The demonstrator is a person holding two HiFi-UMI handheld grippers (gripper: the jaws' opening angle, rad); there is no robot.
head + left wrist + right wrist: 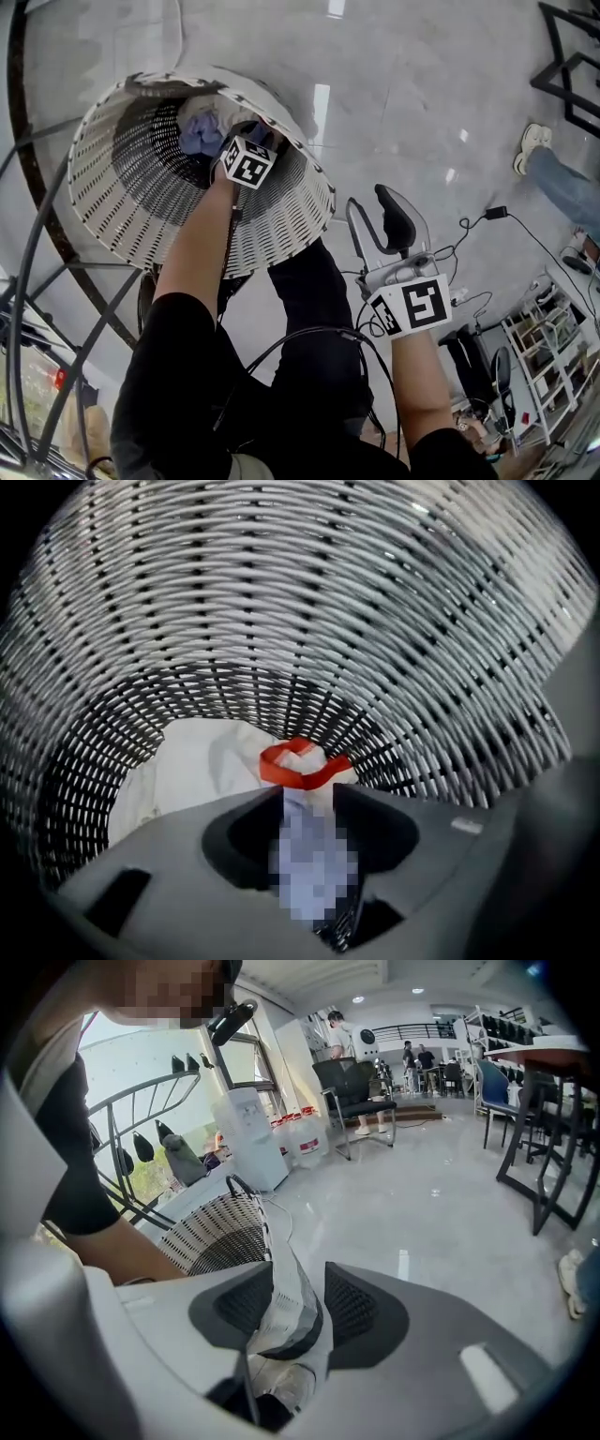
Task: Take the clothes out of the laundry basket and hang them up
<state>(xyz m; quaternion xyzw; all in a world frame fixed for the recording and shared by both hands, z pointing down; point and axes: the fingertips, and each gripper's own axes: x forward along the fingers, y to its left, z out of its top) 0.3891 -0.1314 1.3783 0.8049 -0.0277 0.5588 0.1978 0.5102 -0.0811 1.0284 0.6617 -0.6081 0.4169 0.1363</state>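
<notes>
A white and black woven laundry basket (122,178) stands on the floor at upper left. Blue-lavender clothes (202,131) lie in its bottom. My left arm reaches down into it, and only the marker cube (248,161) shows above the rim. In the left gripper view the basket wall (281,592) surrounds the left gripper (309,794). Its jaws stand apart over white cloth (187,771) with a red loop (298,766); pale cloth fills the gap, no pressing visible. My right gripper (375,211) hangs open beside the basket, with only the basket wall (220,1232) showing through its gap (298,1283).
A black metal rack (37,281) curves along the left edge. Cables (469,234) trail over the shiny floor at right, near shelves (553,356). Another person's shoe and jeans leg (536,141) stand at upper right. A chair (352,1091) and a table (553,1101) stand farther off.
</notes>
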